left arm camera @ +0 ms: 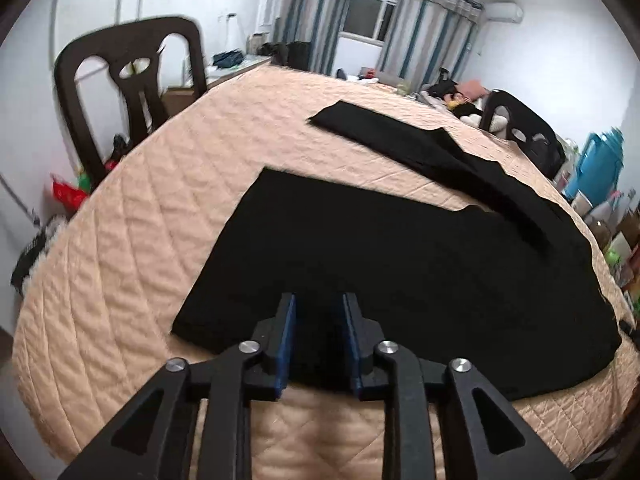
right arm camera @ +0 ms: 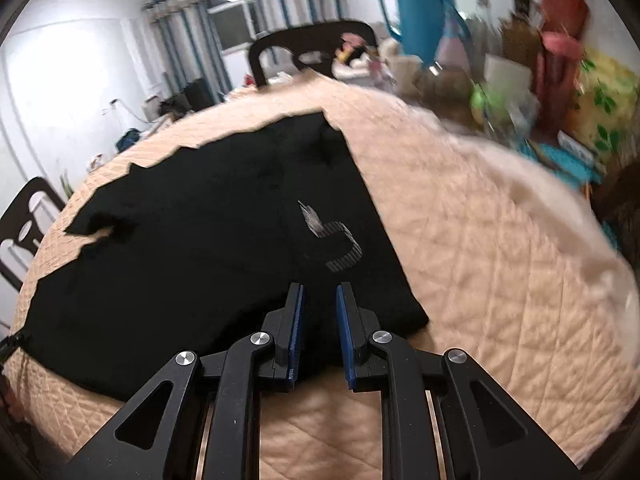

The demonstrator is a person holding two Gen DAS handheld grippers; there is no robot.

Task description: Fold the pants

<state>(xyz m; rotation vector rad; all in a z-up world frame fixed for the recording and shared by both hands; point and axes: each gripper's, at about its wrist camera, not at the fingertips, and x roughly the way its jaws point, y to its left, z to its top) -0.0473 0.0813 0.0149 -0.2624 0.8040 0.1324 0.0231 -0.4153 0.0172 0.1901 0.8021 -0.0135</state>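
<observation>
Where the right wrist blurs, pants [left arm camera: 400, 256] logo [right arm camera: 332, 240] only; left, none

Both wrist cams sit low at the bed's [left arm camera: 132, 216] near edge, tilted down, facing the window [left arm camera: 366, 10]; close range; both share the pants [left arm camera: 360, 264] and far chair [right arm camera: 316, 50].

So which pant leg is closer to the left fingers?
The wide near leg, lying right ahead of the left fingers; the narrower leg stretches off toward the far chair.
</observation>
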